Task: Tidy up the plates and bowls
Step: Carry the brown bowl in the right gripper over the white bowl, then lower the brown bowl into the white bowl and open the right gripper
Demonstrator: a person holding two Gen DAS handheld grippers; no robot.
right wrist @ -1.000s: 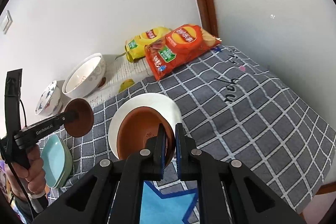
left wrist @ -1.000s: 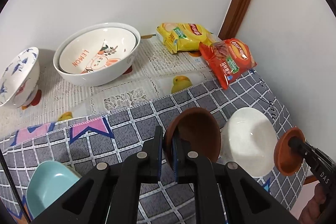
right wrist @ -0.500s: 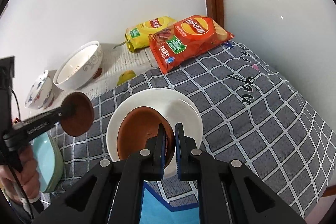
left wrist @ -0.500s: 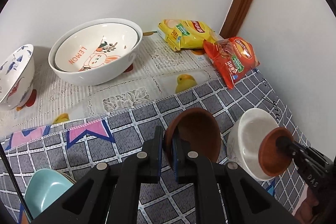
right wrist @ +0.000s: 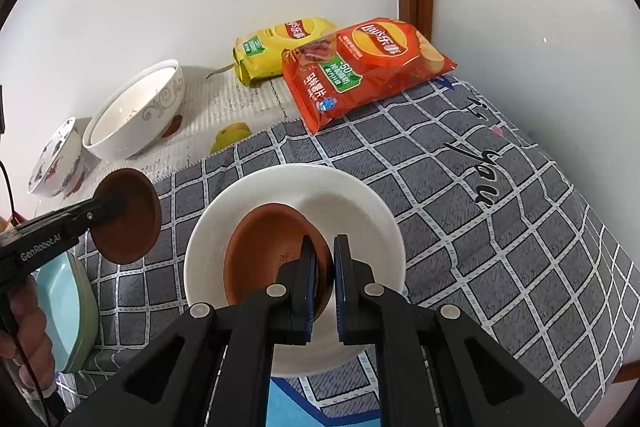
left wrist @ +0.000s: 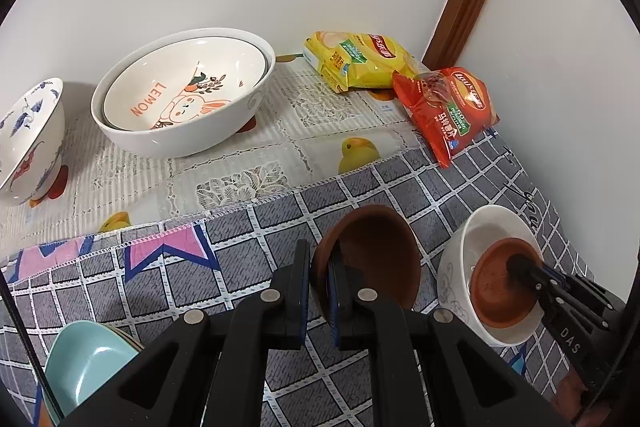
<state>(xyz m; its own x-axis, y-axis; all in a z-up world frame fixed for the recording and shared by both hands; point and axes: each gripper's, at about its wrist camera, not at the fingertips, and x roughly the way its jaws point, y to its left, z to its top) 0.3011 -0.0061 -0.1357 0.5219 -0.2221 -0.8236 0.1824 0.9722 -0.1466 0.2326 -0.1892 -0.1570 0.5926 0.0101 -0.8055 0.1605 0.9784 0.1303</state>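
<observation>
Pinching a brown saucer (right wrist: pixel 272 251) inside the white bowl (right wrist: pixel 360 203) at frame centre, the right tongs (right wrist: pixel 326 267); left tongs (left wrist: pixel 318 283) clamp another brown saucer (left wrist: pixel 372 255).

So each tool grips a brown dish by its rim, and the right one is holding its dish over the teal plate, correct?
Not quite. The right tool holds its brown dish inside the white bowl, not over the teal plate, which sits further left; the right wrist view shows this. The left tool does grip the other brown dish by its rim.
</observation>
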